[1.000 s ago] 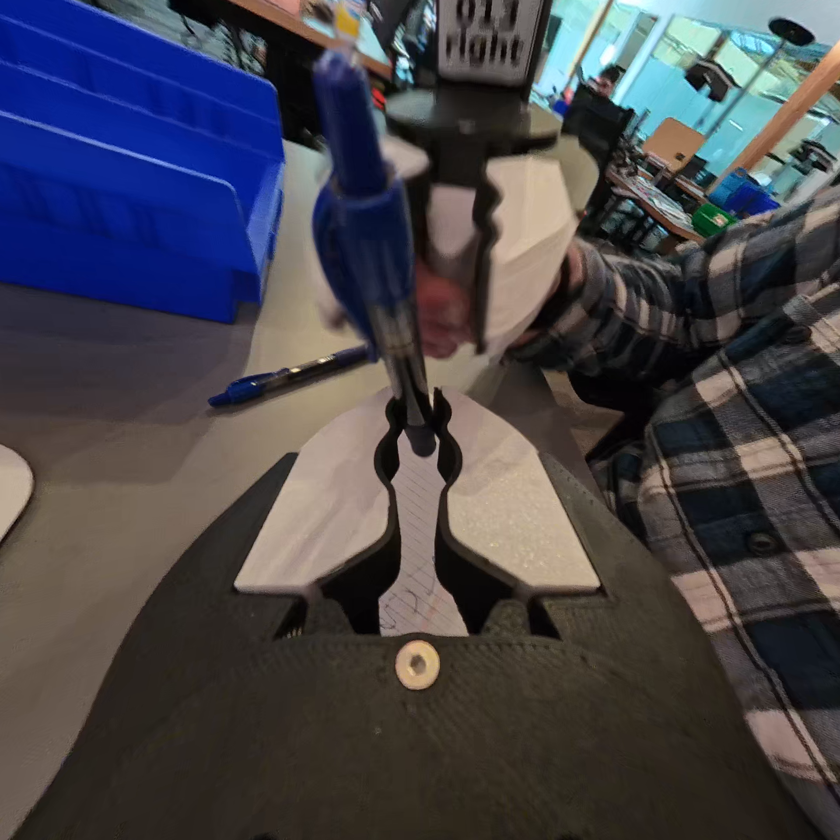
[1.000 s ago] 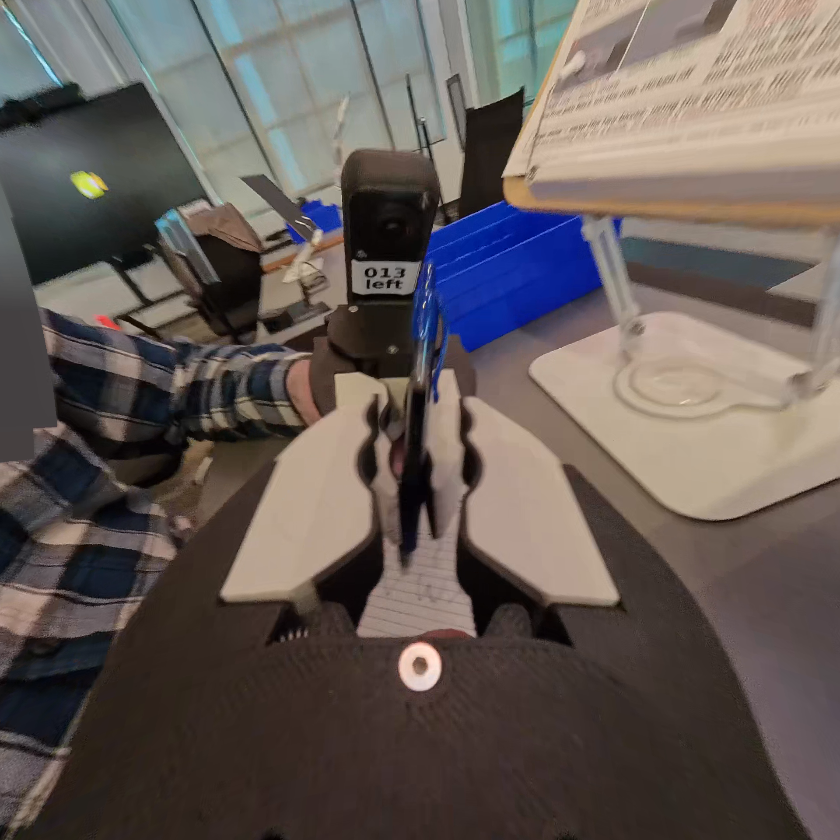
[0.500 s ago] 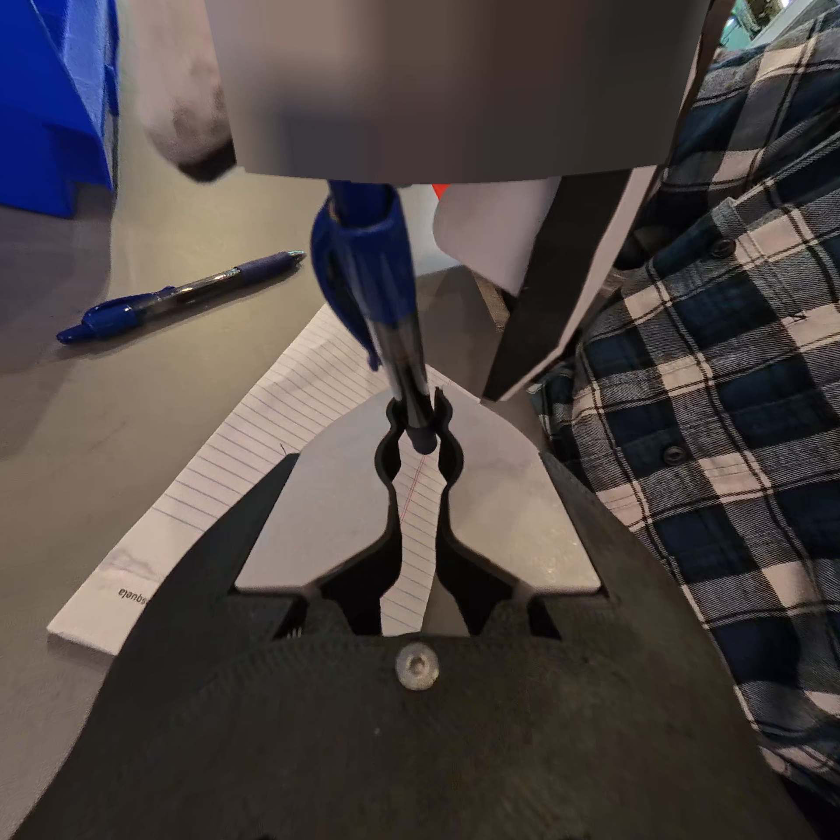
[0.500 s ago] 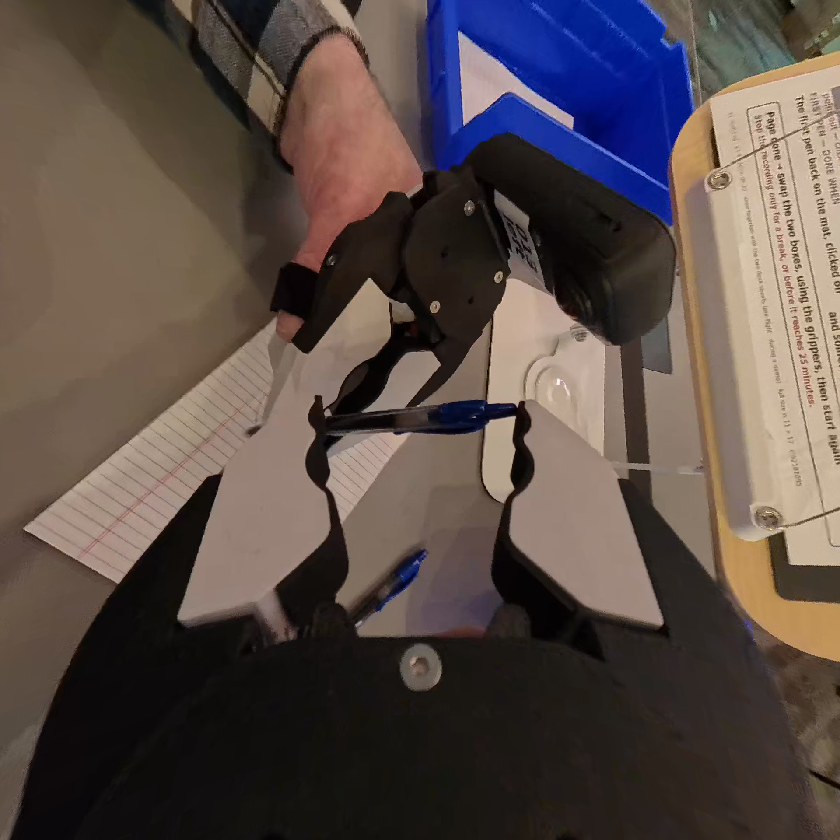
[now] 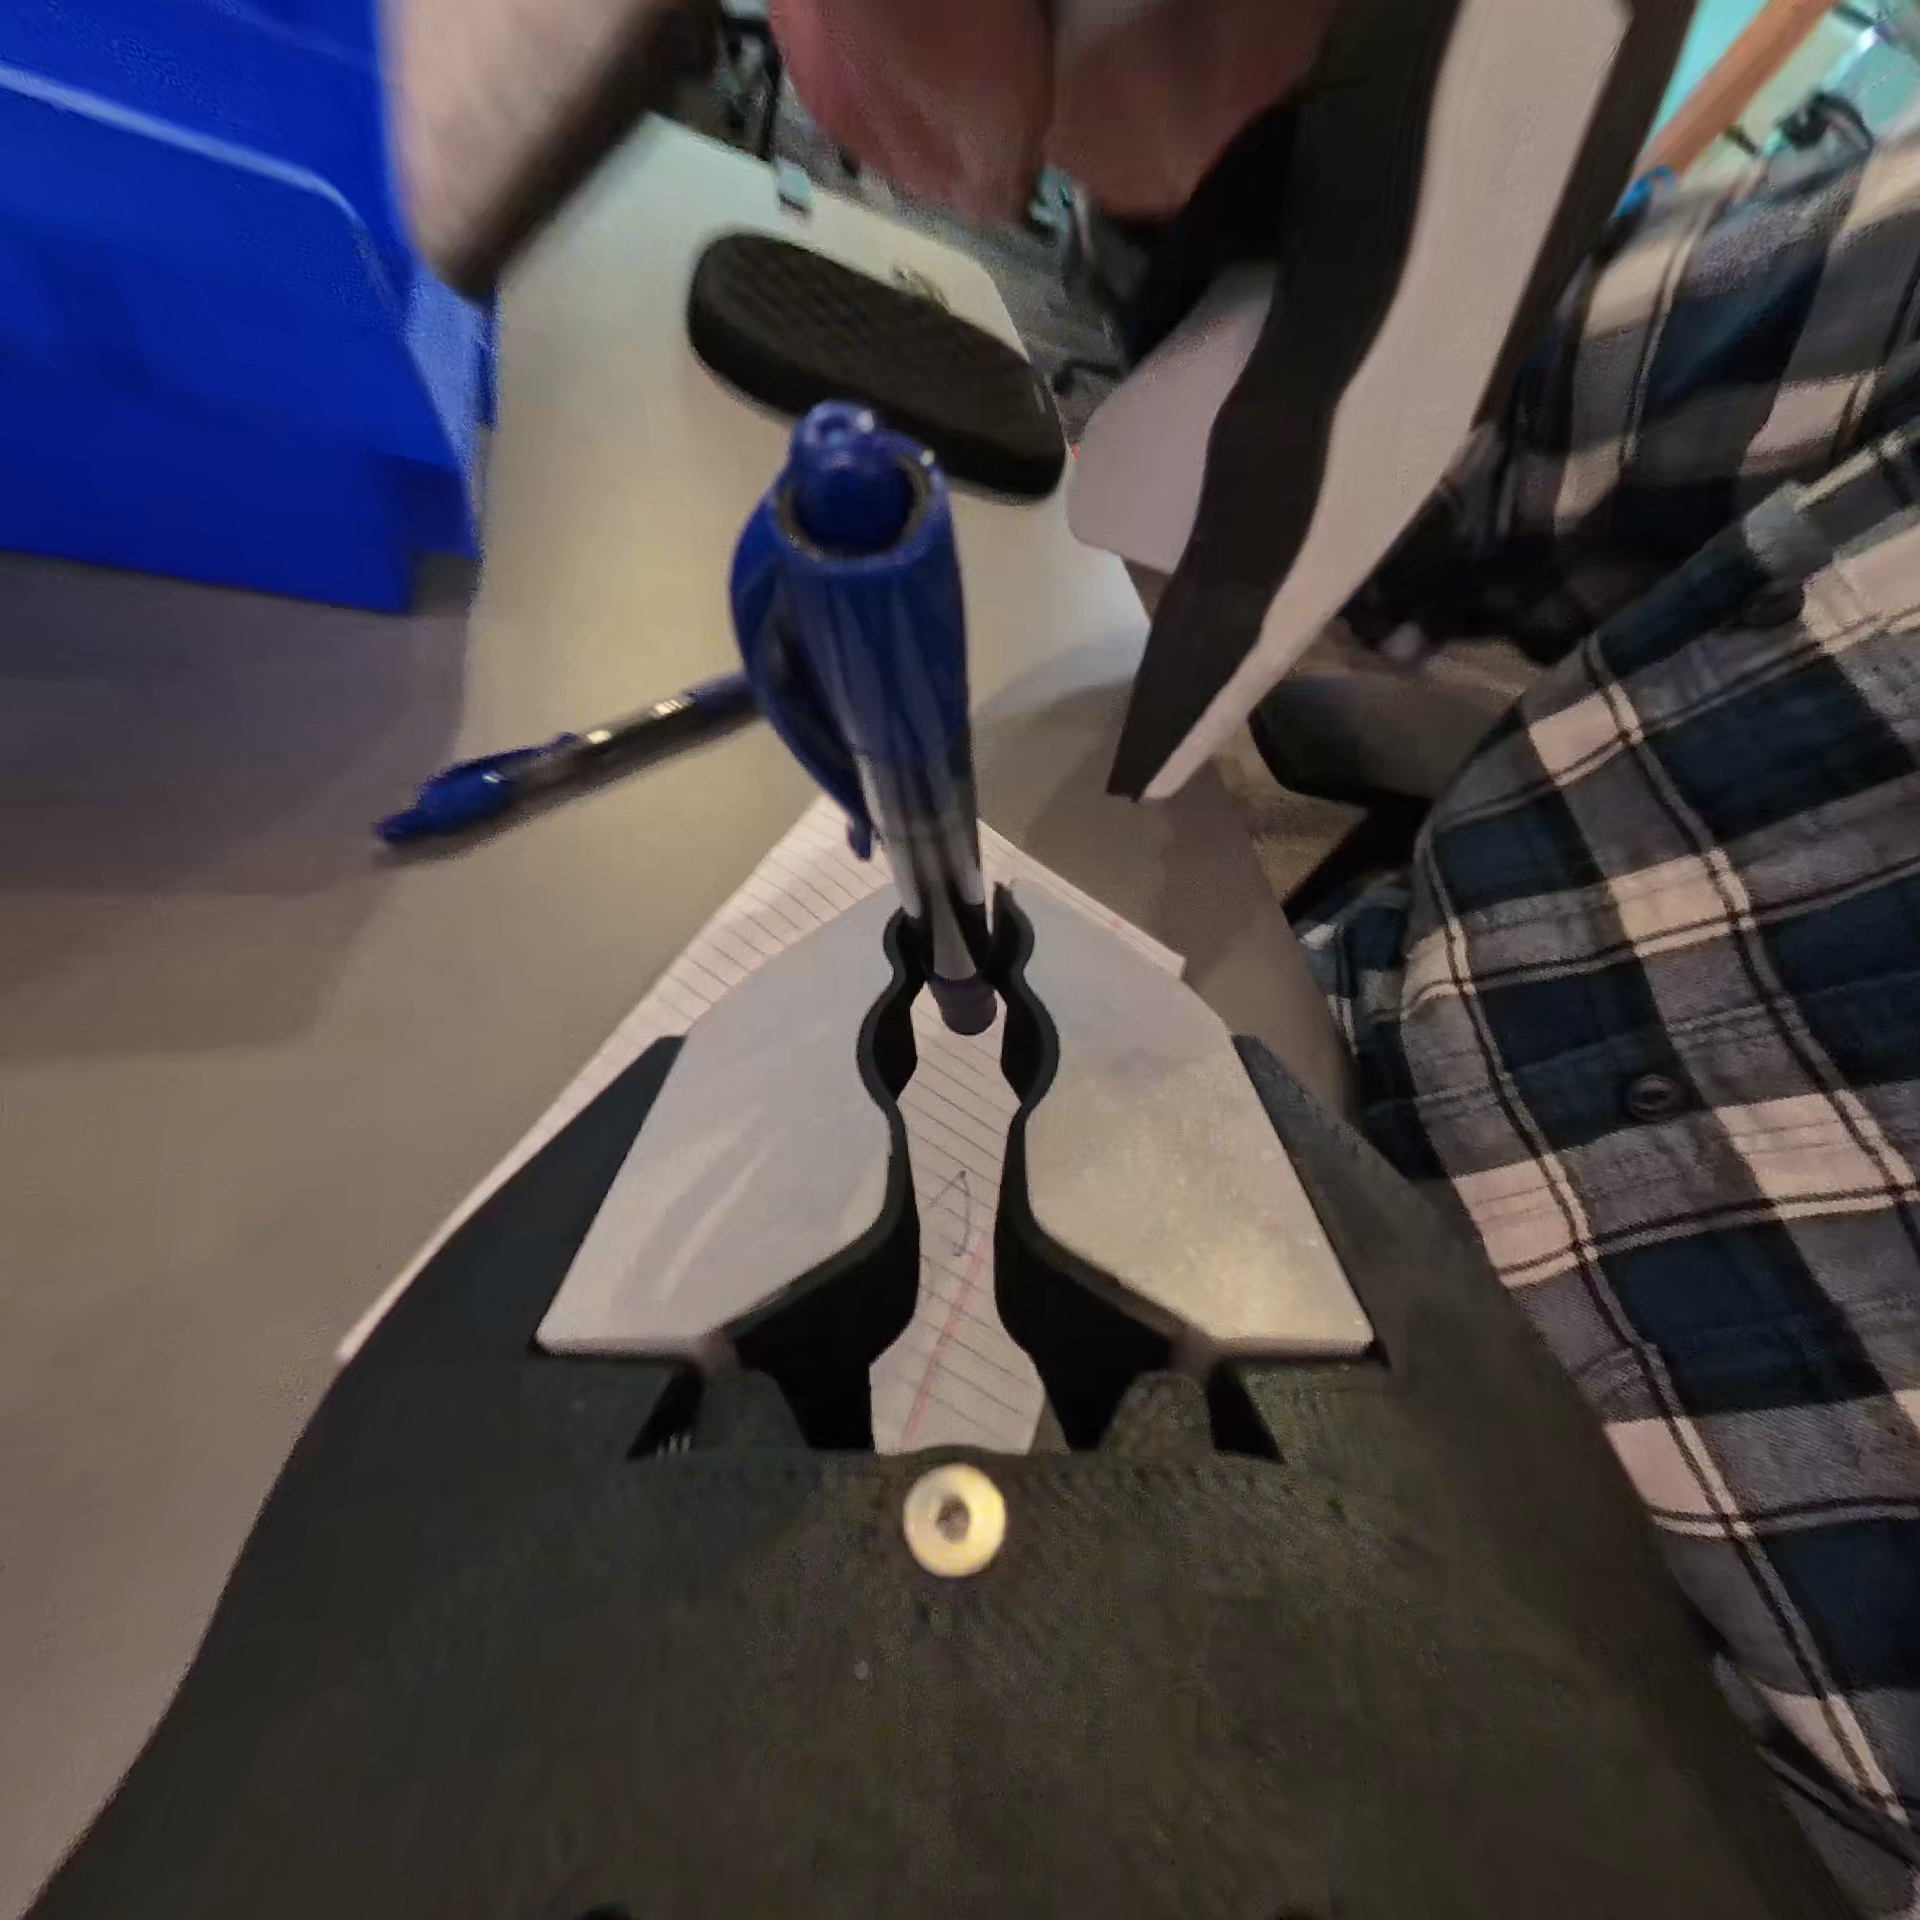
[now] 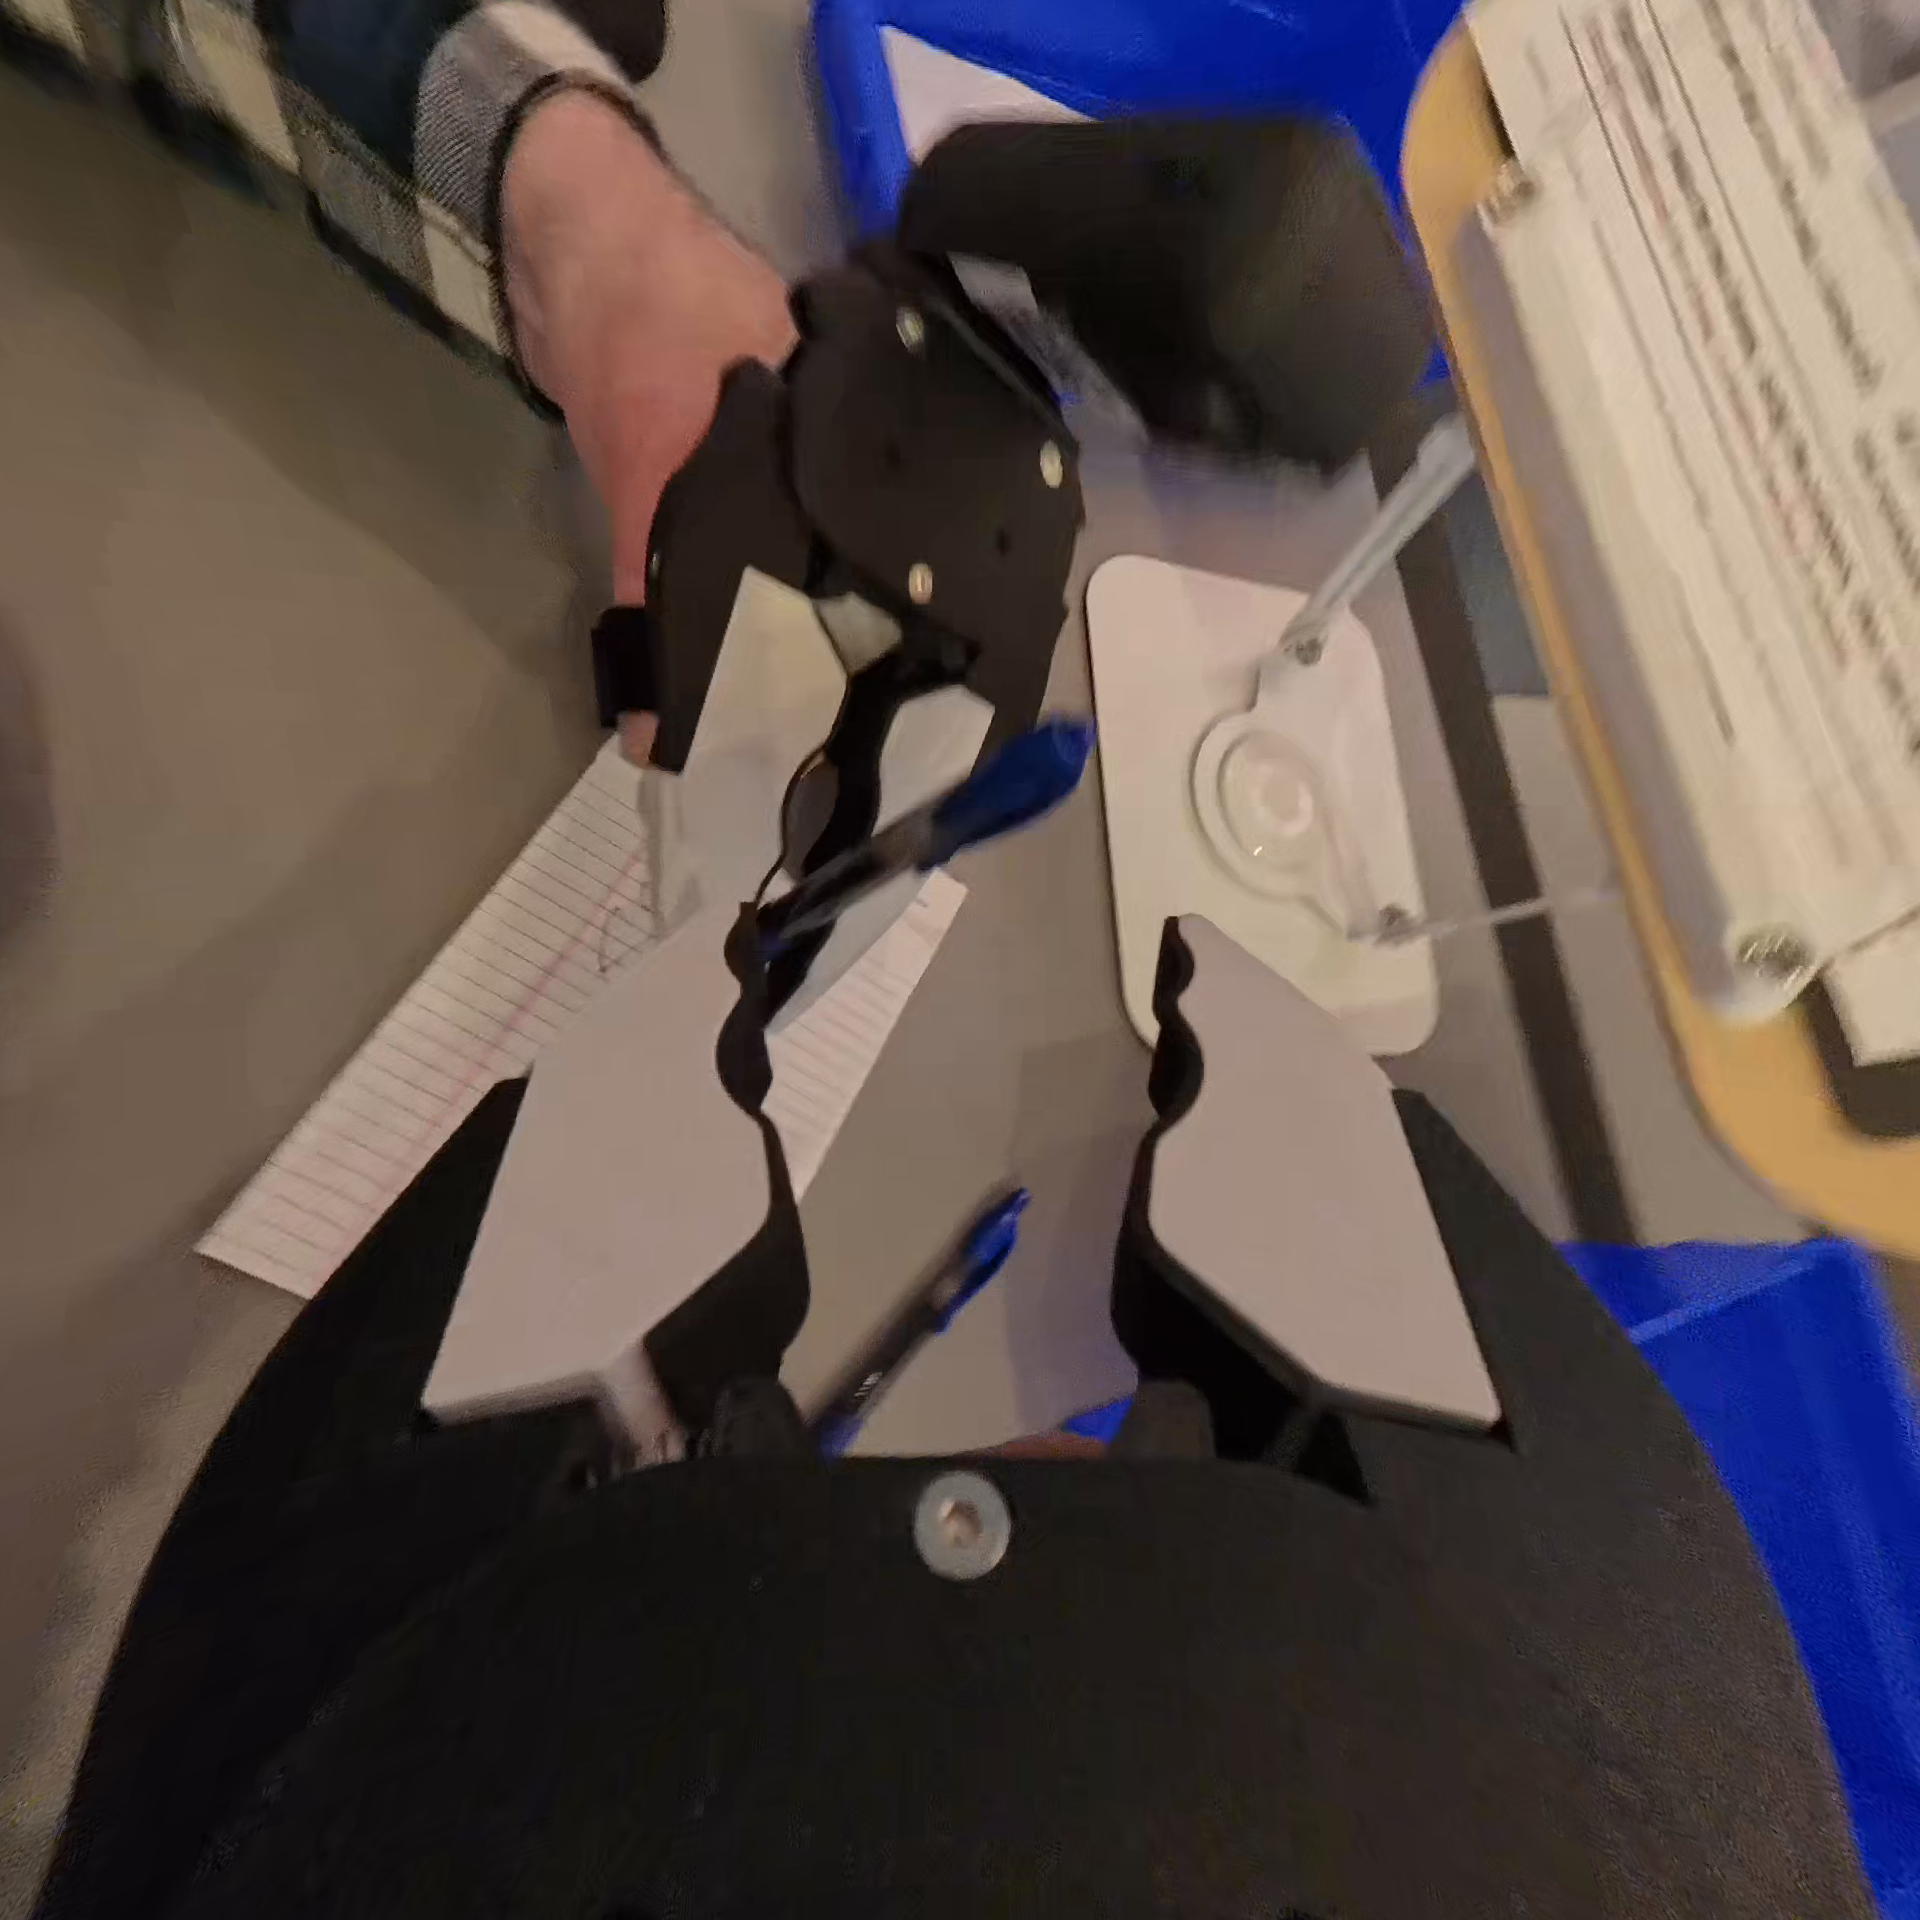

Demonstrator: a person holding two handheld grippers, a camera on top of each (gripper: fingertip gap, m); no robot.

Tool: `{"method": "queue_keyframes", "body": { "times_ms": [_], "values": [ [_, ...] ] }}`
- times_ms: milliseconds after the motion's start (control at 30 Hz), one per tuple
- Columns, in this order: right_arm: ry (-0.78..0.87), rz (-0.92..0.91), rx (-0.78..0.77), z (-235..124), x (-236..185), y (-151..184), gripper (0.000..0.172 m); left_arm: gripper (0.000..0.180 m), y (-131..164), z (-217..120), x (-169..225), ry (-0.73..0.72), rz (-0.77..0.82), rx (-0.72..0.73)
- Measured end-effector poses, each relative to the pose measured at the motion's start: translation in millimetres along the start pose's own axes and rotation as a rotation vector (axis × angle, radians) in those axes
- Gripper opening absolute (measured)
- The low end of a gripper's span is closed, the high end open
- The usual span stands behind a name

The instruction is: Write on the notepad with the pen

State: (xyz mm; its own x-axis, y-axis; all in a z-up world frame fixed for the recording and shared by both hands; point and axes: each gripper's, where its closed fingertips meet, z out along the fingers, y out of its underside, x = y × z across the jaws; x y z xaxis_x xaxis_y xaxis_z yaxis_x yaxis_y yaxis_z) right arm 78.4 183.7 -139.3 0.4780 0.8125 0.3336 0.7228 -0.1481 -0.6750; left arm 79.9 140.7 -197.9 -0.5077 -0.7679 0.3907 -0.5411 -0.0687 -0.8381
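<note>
My left wrist view sits low behind the left tool [image 5: 951, 961], close above the notepad [image 5: 748, 925], facing 12 o'clock toward the blue bins [image 5: 208, 312]. My right wrist view looks steeply down from higher over the surface [image 6: 208, 623]. Both views share the notepad [image 6: 436, 1049] and the spare pen [image 5: 561, 758]

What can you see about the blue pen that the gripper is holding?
The pen has a blue rubbery grip, a blue clicker end, a blue clip and a clear barrel with a dark core. The left gripper pinches its lower barrel between both fingertips. It stands tilted above the lined notepad, which already bears a small scribble.
</note>
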Motion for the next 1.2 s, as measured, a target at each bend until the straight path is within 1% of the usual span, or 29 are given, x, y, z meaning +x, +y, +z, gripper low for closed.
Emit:
{"method": "queue_keyframes", "body": {
  "times_ms": [100, 133, 167, 200, 267, 333, 400, 467, 533, 633, 700, 767, 800, 967, 1000, 1033, 1067, 1100, 1167, 1200],
  "values": [
    [-0.157, 0.236, 0.04, 2.8, -18.2, 14.0, 0.059, 0.012, -3.3, -8.8, -7.3, -0.045, 0.013, -0.004],
    [-0.22, 0.299, 0.037, 7.3, -27.5, 19.1, 0.06, 0.012, -4.5, -9.7, -7.7, -0.05, 0.016, -0.006],
    [-0.283, 0.35, 0.029, 12.5, -37.8, 23.6, 0.06, 0.012, -4.7, -9.7, -5.2, -0.038, 0.02, -0.016],
    [-0.33, 0.387, 0.012, 18.4, -46.4, 28.3, 0.054, 0.012, -4.7, -9.4, -4.1, -0.036, 0.024, -0.03],
    [-0.383, 0.418, 0.003, 29.3, -58.7, 32.2, 0.054, 0.012, -4.8, -8.6, -4.2, -0.052, 0.038, -0.057],
    [-0.385, 0.428, 0.01, 34.9, -60.3, 33.1, 0.053, 0.012, -2.2, -7.3, -2.6, -0.048, 0.036, -0.091],
    [-0.386, 0.467, 0.047, 31.0, -54.6, 28.9, 0.053, 0.012, -0.6, -7.4, -1.1, -0.04, 0.031, -0.108],
    [-0.348, 0.521, 0.083, 22.5, -38.7, 26.0, 0.054, 0.012, 3.5, -8.8, -8.2, -0.101, 0.052, -0.15],
    [-0.307, 0.532, 0.133, 13.9, -26.7, 19.3, 0.054, 0.012, 5.9, -7.8, -9.9, -0.128, 0.06, -0.182],
    [-0.306, 0.537, 0.2, 12.5, -24.0, 6.6, 0.041, 0.012, 12.3, -2.6, -10.7, -0.16, 0.089, -0.25],
    [-0.324, 0.545, 0.22, 17.3, -26.1, 3.1, 0.029, 0.012, 16.0, 1.2, -10.0, -0.168, 0.097, -0.284],
    [-0.332, 0.548, 0.234, 21.6, -27.6, 1.6, 0.022, 0.012, 19.9, 3.2, -11.2, -0.19, 0.118, -0.317],
    [-0.33, 0.549, 0.246, 22.5, -27.3, 1.3, 0.014, 0.012, 20.3, 4.4, -9.0, -0.179, 0.116, -0.318],
    [-0.299, 0.582, 0.35, 18.7, -21.3, -3.9, 0.014, 0.013, 11.3, 4.0, -7.8, -0.183, 0.139, -0.258],
    [-0.292, 0.597, 0.374, 16.5, -18.8, -4.7, 0.014, 0.019, 9.2, 4.1, -6.1, -0.162, 0.137, -0.237],
    [-0.288, 0.612, 0.407, 13.7, -16.1, -6.4, 0.013, 0.03, 7.5, 4.6, -4.9, -0.141, 0.131, -0.214],
    [-0.293, 0.626, 0.44, 10.6, -14.2, -8.4, 0.014, 0.035, 5.3, 5.0, -5.7, -0.133, 0.128, -0.189],
    [-0.304, 0.637, 0.463, 8.2, -13.3, -9.8, 0.013, 0.035, 3.0, 6.2, -3.8, -0.11, 0.133, -0.161],
    [-0.314, 0.651, 0.496, 5.4, -11.8, -11.6, 0.014, 0.013, -4.1, 7.5, -0.4, -0.074, 0.133, -0.09],
    [-0.318, 0.655, 0.509, 4.6, -11.9, -12.9, 0.013, 0.007, -5.8, 7.0, -1.5, -0.07, 0.119, -0.071]
  ]
}}
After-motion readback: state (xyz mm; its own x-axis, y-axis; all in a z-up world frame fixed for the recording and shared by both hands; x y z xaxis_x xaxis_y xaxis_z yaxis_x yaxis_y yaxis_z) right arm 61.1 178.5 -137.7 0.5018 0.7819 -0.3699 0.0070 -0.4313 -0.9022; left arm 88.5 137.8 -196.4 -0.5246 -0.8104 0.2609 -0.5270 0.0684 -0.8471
